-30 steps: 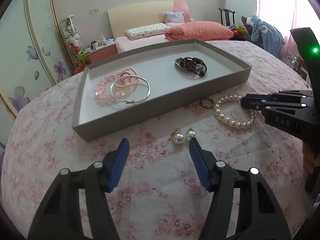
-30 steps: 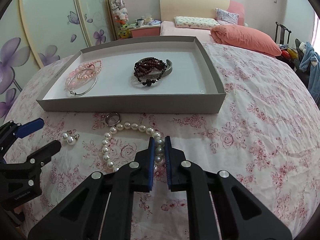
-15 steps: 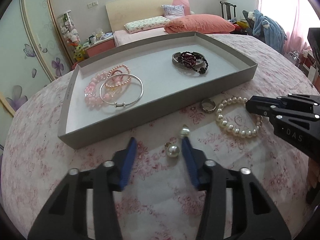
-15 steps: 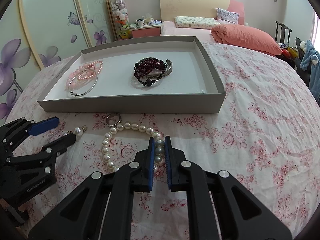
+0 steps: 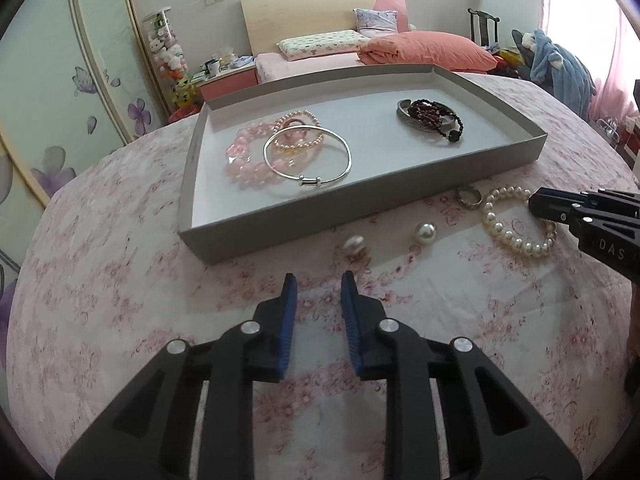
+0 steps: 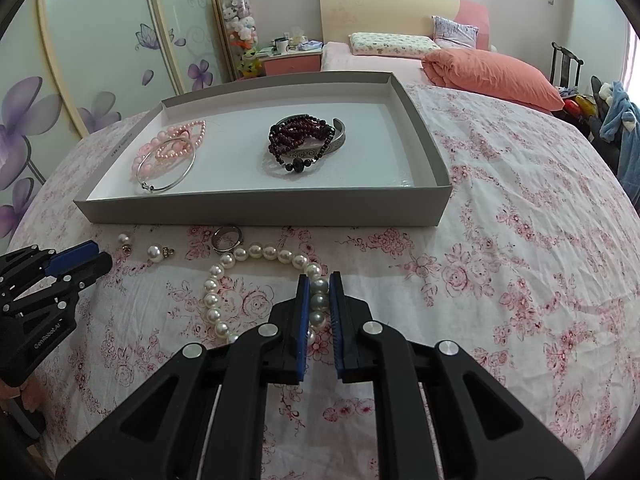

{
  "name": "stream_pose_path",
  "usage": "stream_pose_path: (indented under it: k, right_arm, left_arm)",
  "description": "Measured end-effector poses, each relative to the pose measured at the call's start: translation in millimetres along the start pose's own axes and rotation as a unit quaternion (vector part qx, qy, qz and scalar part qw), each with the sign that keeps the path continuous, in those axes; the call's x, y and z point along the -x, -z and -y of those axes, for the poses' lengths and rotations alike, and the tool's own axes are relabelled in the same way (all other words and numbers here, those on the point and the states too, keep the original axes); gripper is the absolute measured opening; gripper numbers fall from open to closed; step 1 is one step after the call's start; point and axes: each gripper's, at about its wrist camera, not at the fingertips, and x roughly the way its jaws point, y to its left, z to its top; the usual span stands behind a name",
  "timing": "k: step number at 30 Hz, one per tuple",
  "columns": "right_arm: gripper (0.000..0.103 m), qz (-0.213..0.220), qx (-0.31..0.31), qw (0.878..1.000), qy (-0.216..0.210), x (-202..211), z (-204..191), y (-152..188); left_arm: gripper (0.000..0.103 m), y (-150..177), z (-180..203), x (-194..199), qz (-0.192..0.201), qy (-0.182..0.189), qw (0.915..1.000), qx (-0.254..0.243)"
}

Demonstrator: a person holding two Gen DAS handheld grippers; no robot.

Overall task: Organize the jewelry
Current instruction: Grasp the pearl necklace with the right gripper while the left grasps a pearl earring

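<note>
A grey tray (image 5: 360, 204) (image 6: 260, 212) on the flowered bedspread holds pink bead bracelets (image 5: 248, 160), a silver bangle (image 5: 308, 182) and a dark red bead bracelet (image 6: 302, 142) lying on a silver cuff. In front of it lie two pearl earrings (image 5: 354, 246) (image 5: 425, 233), a ring (image 5: 469, 197) (image 6: 227, 238) and a white pearl bracelet (image 5: 505, 234) (image 6: 262, 251). My left gripper (image 5: 319, 280) (image 6: 100, 254) is closing with nothing between its blue pads; the nearer earring lies just beyond its right fingertip. My right gripper (image 6: 319, 280) (image 5: 536, 204) is shut on the pearl bracelet.
A bed with a salmon quilt (image 6: 488, 72) and pillows stands behind the tray. Sliding wardrobe doors (image 6: 100, 60) with purple flowers run along the left. A chair draped with blue clothing (image 5: 560, 64) stands at the right.
The left gripper's jaws have narrowed a lot and it has shifted. The two earrings, first side by side, now lie apart, both beyond its fingertips. The right gripper has not moved.
</note>
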Motion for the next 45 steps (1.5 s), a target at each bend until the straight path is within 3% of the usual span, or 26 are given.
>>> stream_pose_path:
  k: [6,9,20,25,27,29,39,45]
  right_arm:
    - [0.011,0.000,0.000,1.000,0.000,0.0,-0.2,0.1]
    - [0.012,0.000,0.000,1.000,0.000,0.0,-0.4,0.1]
    - [0.012,0.000,-0.004,1.000,-0.006,-0.4,0.5,1.4]
    - [0.012,0.000,-0.007,1.000,-0.011,0.3,3.0,1.1]
    - [0.012,0.000,-0.008,1.000,-0.012,0.4,4.0,0.8]
    - [0.012,0.000,-0.008,1.000,-0.012,0.4,4.2,0.8]
    - [0.012,-0.001,-0.010,1.000,-0.015,0.7,5.6,0.6]
    - [0.011,-0.001,-0.008,1.000,-0.011,0.7,6.0,0.9]
  left_arm:
    - [0.026,-0.7,1.1,0.2,0.000,-0.003,1.0000,-0.002]
    - [0.041,-1.5,3.3,0.8,0.003,0.007,1.0000,-0.002]
    - [0.043,-20.7,29.6,-12.2,0.003,0.016,0.9997,-0.016]
    - [0.036,-29.9,30.1,-19.7,0.001,0.016,0.9999,-0.004]
    - [0.020,-31.4,29.3,-21.4,0.000,0.020,0.9998,0.000]
    - [0.014,-31.6,26.9,-22.2,-0.001,0.019,0.9998,0.006]
    - [0.014,-6.7,-4.8,-5.3,-0.004,0.012,0.9994,0.031]
    - [0.014,-5.8,-4.3,-3.8,-0.004,0.007,0.9994,0.032]
